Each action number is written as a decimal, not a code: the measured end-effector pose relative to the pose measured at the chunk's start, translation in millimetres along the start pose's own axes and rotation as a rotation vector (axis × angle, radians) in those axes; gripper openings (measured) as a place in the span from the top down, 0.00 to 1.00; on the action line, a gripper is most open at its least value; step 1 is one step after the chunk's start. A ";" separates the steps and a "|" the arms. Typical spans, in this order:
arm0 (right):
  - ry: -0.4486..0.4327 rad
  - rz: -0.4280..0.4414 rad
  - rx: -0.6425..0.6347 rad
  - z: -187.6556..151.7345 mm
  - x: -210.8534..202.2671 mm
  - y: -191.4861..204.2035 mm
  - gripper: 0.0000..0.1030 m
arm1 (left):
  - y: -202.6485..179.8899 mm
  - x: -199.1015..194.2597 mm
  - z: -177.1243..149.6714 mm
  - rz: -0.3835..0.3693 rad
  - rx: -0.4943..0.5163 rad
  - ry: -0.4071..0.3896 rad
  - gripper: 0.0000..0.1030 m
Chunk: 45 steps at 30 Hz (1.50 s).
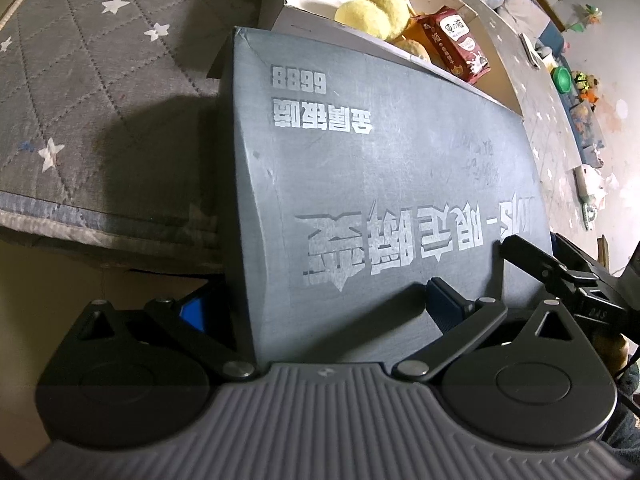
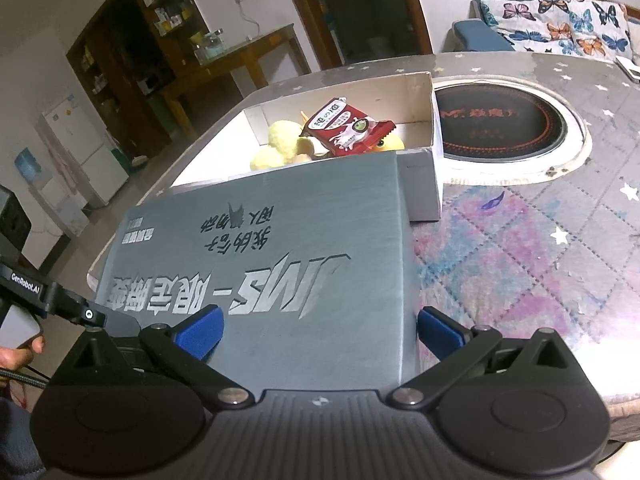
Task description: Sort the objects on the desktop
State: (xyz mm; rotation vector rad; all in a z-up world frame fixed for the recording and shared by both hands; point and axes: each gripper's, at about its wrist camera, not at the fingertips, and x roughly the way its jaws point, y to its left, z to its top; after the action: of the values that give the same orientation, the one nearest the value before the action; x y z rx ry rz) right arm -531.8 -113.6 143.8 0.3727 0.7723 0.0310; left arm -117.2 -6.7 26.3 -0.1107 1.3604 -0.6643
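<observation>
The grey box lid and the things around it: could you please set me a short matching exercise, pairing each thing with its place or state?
Things:
1. grey lid
2. red snack packet
3. round cooktop
4. left tool

Places or states:
A. set into the table, beside the white box
B. lying inside the white box, on the yellow plush toys
C. one finger on each long side of the lid's near end
D. partly covering the white box

Pairs: 1-D, 2-B, 3-A, 4-C
</observation>
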 end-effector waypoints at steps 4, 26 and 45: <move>0.000 0.011 0.010 0.8 2.1 -2.3 0.00 | -0.5 -1.8 -1.0 -0.001 0.000 -0.005 0.00; -0.021 -0.003 0.037 -1.2 -7.8 2.0 0.00 | -23.7 -0.7 1.8 0.028 0.075 0.030 0.00; -0.062 -0.012 0.037 1.9 -21.2 4.9 0.00 | -32.0 -15.5 -1.3 0.023 0.115 -0.002 0.00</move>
State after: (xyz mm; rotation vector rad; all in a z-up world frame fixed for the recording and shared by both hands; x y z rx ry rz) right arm -545.2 -113.1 161.1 0.4025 0.7143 -0.0064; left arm -131.4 -24.6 53.6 -0.0033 1.3165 -0.7214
